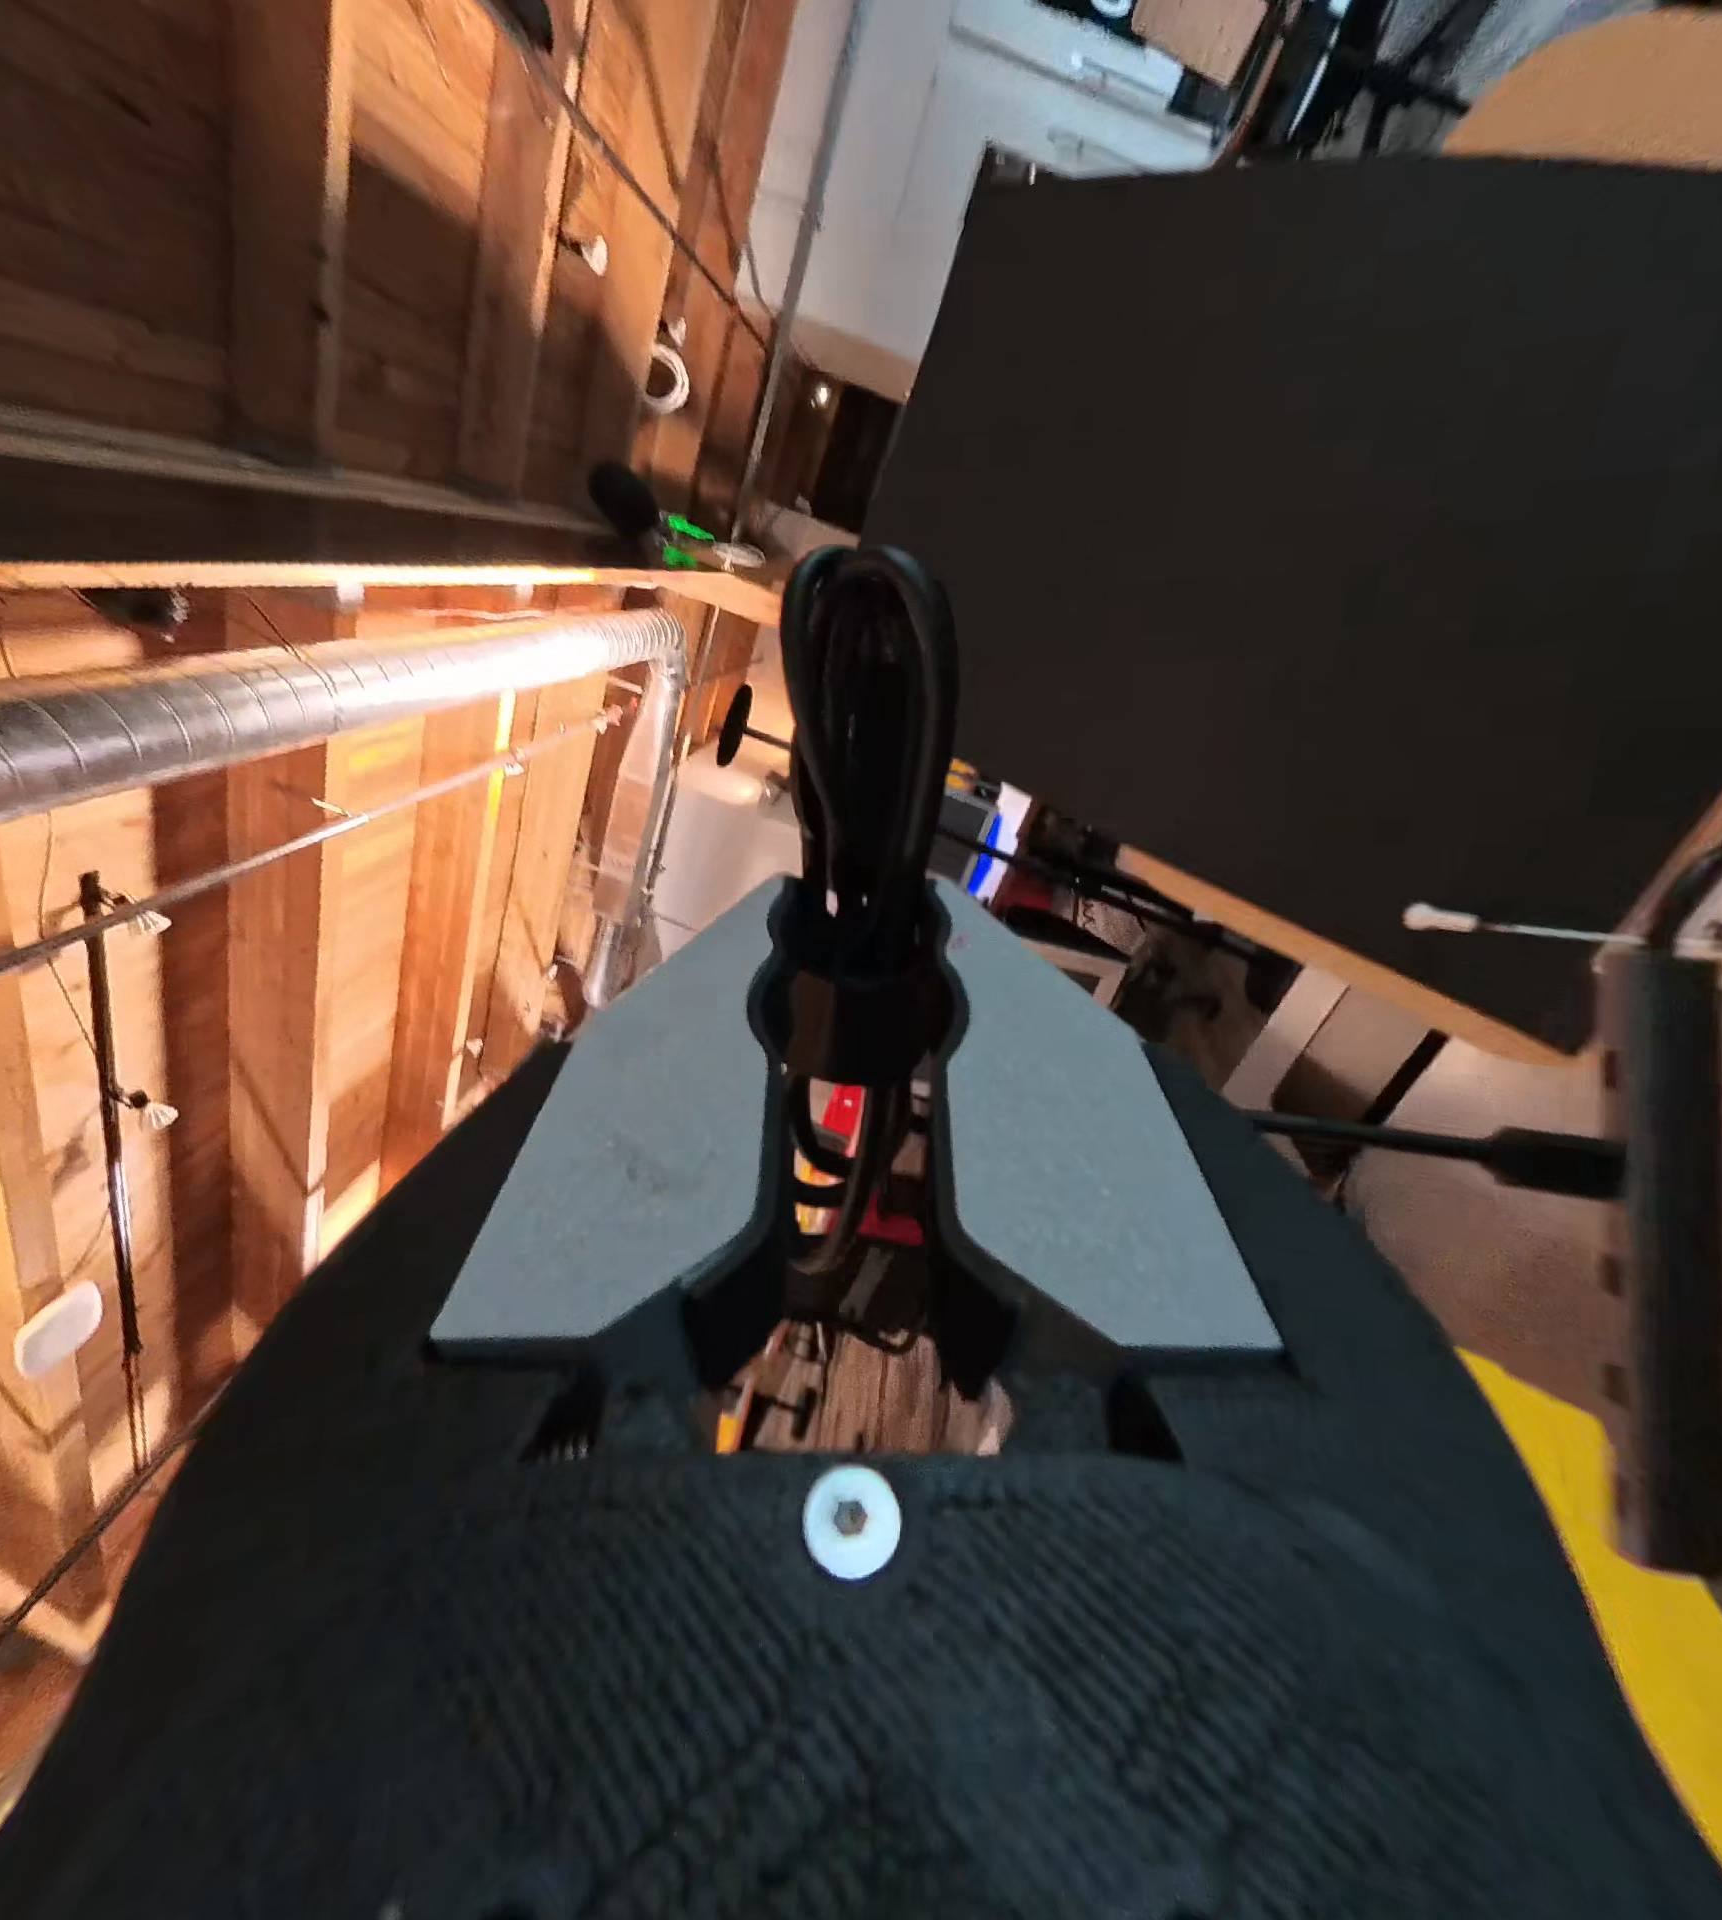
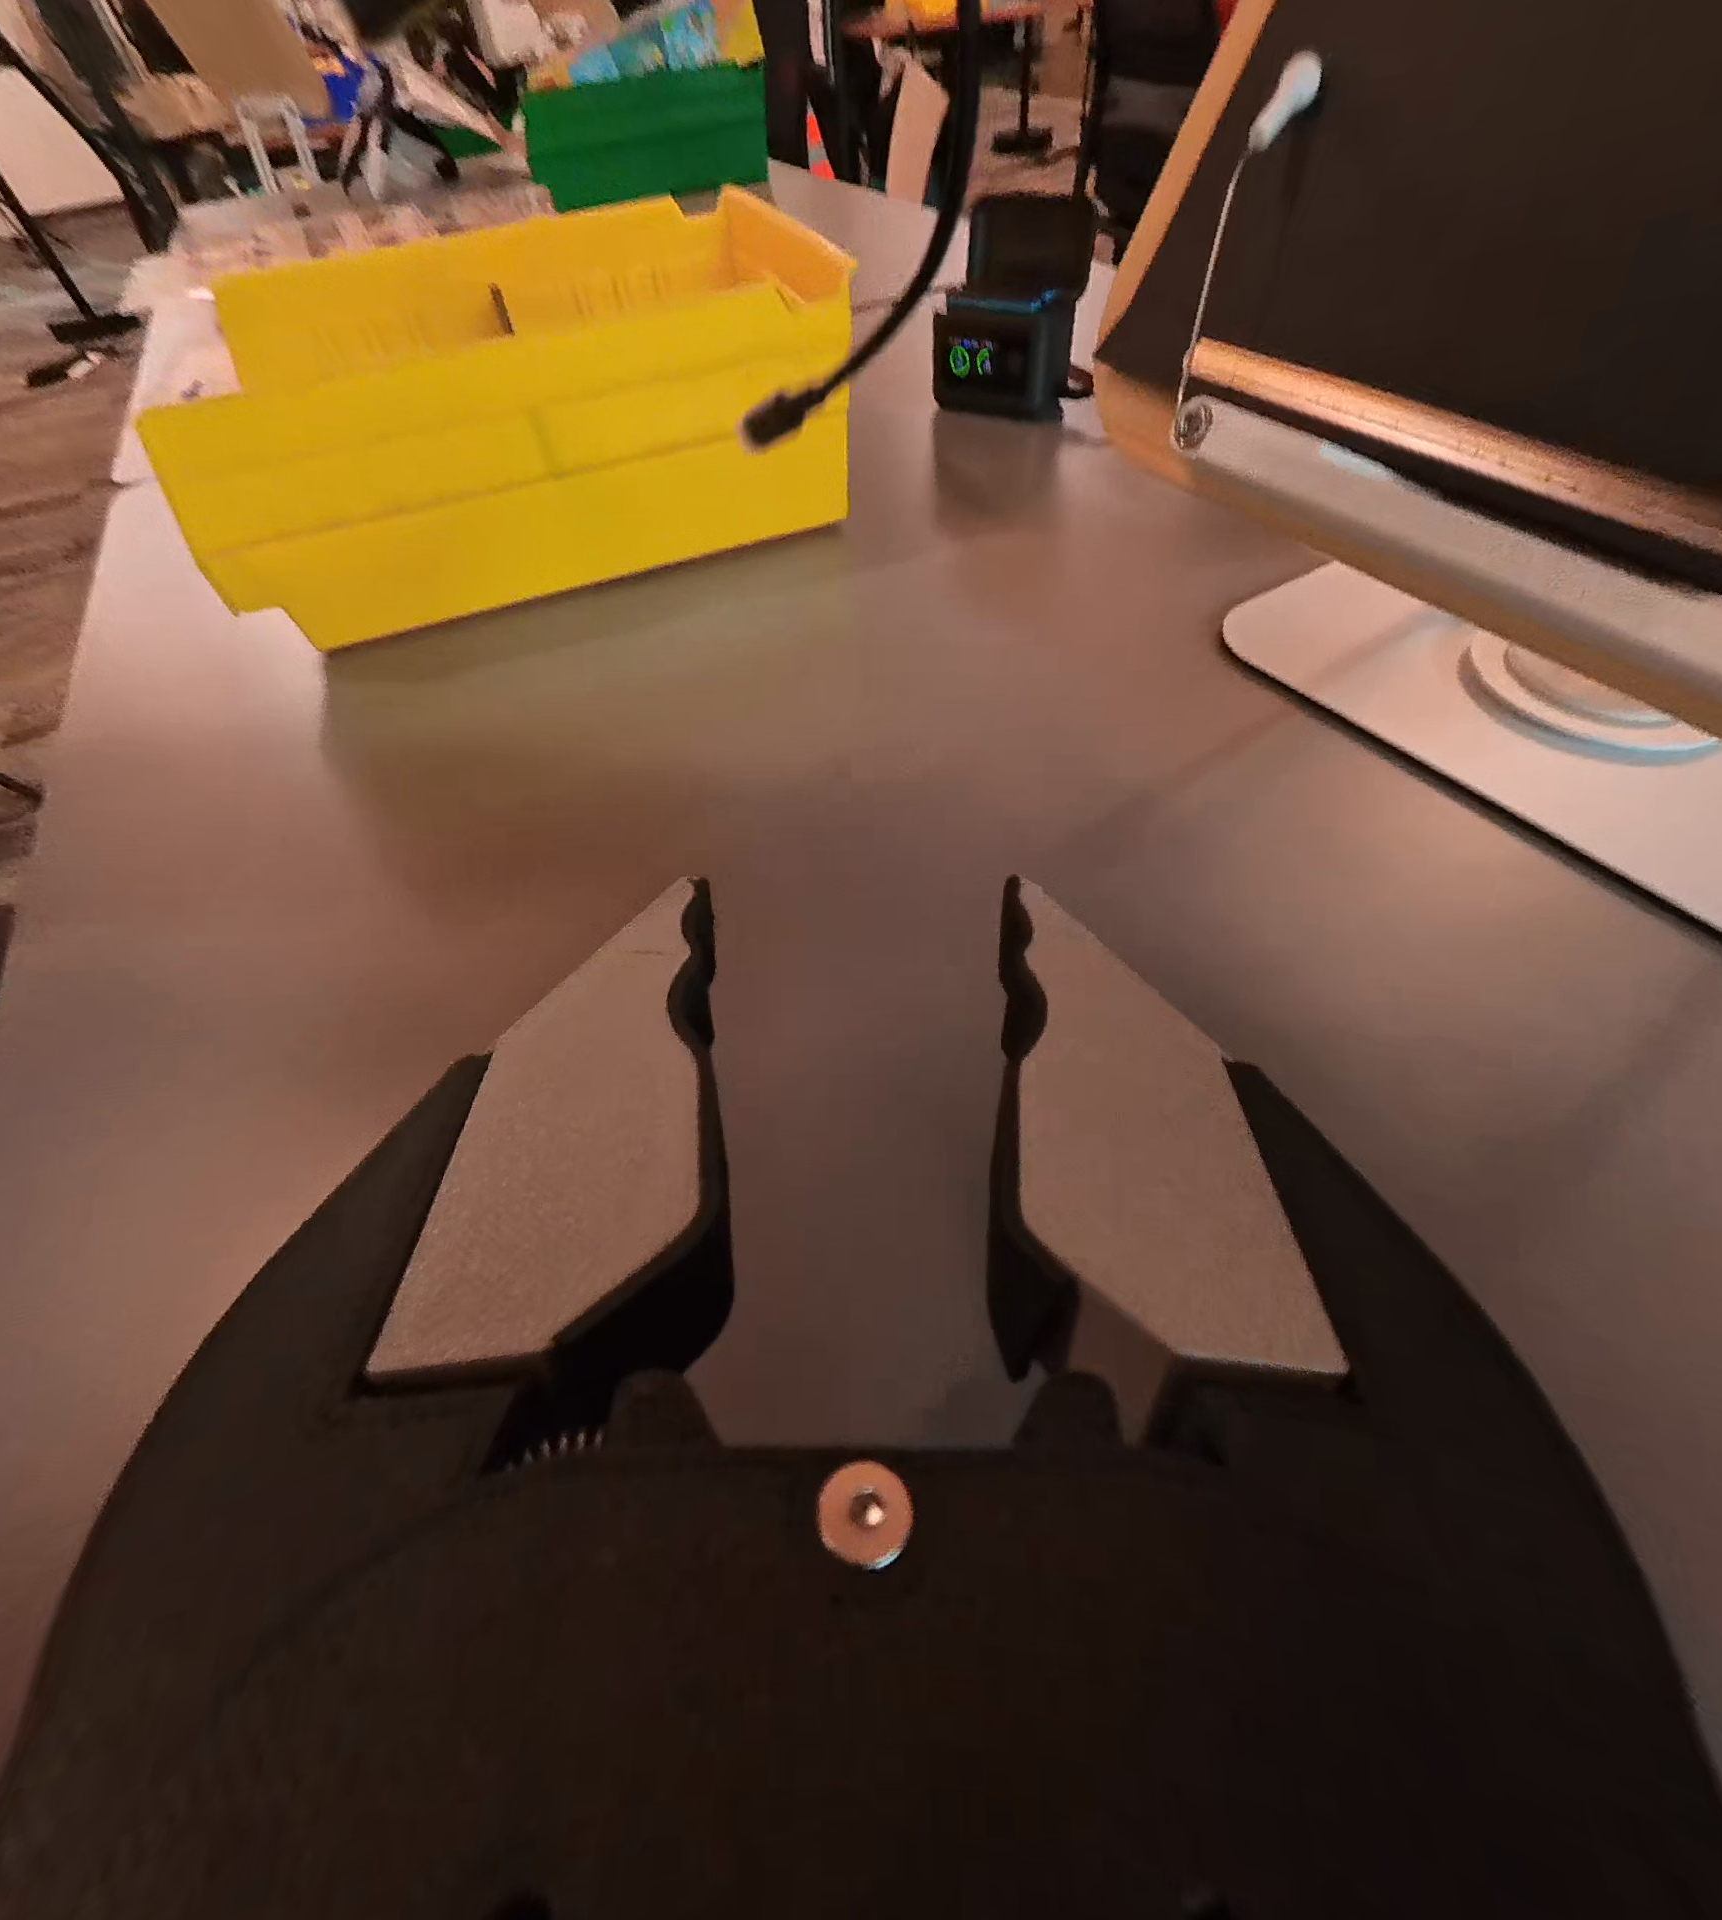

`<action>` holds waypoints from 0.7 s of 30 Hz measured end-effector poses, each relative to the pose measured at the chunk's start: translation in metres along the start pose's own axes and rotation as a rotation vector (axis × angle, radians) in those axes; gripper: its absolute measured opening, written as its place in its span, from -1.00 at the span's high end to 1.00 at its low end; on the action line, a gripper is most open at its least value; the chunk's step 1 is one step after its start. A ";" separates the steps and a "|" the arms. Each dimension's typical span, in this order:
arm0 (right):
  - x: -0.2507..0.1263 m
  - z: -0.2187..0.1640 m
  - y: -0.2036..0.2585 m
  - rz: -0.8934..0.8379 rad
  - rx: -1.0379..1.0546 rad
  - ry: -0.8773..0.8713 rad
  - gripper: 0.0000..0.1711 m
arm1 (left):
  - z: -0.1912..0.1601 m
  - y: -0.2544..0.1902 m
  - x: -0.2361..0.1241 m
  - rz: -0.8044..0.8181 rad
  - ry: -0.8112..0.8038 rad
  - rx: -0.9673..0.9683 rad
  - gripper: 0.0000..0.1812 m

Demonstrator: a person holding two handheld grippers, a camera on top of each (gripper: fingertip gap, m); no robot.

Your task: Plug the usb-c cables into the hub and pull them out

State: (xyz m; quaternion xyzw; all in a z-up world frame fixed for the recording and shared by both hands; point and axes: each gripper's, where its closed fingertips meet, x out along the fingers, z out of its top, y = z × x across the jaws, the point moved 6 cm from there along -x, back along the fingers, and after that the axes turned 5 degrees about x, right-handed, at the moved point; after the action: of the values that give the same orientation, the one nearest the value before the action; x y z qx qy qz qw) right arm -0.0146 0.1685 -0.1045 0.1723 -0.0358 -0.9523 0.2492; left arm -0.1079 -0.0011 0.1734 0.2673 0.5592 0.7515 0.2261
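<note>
Between left tongs (image 1: 862,914): bundled cable (image 1: 867,748).

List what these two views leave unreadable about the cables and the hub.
- Left wrist view: the bundled black cable sits clamped in the left gripper; its plug end is hidden behind the fingers.
- Left wrist view: the hub is blurred; free ports cannot be counted, though one black plug is in it.
- Right wrist view: the dangling cable end is motion-blurred; its top is cut off by the frame edge.
</note>
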 end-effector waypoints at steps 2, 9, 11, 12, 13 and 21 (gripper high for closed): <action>-0.006 0.007 0.004 0.024 -0.019 -0.053 0.39 | 0.013 -0.013 -0.001 -0.009 -0.027 -0.003 0.78; -0.022 0.015 0.005 0.028 -0.036 -0.122 0.43 | 0.030 -0.096 -0.003 -0.170 -0.188 -0.253 0.78; -0.019 0.010 0.003 0.036 -0.026 -0.086 0.36 | 0.035 -0.115 -0.009 -0.201 -0.250 -0.292 0.78; -0.018 0.008 0.003 0.040 -0.027 -0.068 0.35 | 0.037 -0.123 -0.011 -0.219 -0.276 -0.299 0.78; -0.015 0.006 0.003 0.043 -0.033 -0.056 0.34 | 0.040 -0.130 -0.013 -0.239 -0.290 -0.305 0.80; 0.008 -0.018 0.032 0.164 -0.178 0.115 0.91 | 0.069 -0.149 -0.019 -0.389 -0.361 -0.333 0.78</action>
State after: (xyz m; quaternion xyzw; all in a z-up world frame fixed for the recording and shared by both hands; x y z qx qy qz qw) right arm -0.0003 0.1368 -0.1188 0.2005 0.0493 -0.9167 0.3421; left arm -0.0423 0.0770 0.0433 0.2434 0.4198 0.7160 0.5019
